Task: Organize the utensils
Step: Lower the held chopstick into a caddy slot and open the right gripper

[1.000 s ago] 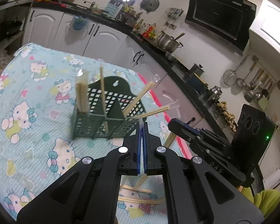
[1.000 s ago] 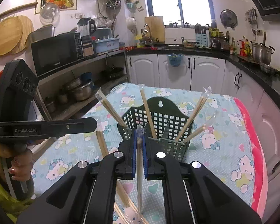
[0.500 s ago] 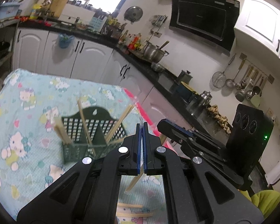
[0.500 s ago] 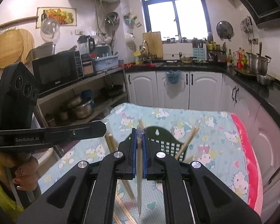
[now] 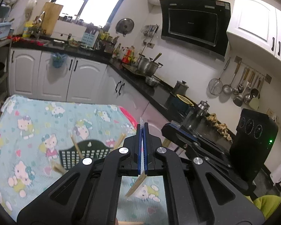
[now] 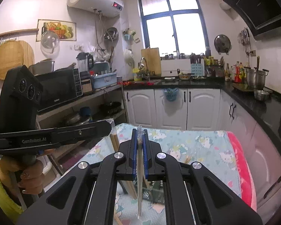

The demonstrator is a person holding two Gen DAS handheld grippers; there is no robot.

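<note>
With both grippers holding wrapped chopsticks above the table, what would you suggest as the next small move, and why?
Probably carry the right gripper forward and down toward the green basket. Its jaws are shut on a wrapped pair of chopsticks hanging clear of the tablecloth. The left gripper also pinches a wrapped pair, so one should go in first.

Both tools are matt black plastic with shiny metal rivets and glossy blue pads. The left tool pinches a clear, crinkly plastic sleeve with pale raw-wood chopsticks inside; same on the right tool. The tabletop wears a soft printed cloth, and the caddy is dark green perforated plastic.
</note>
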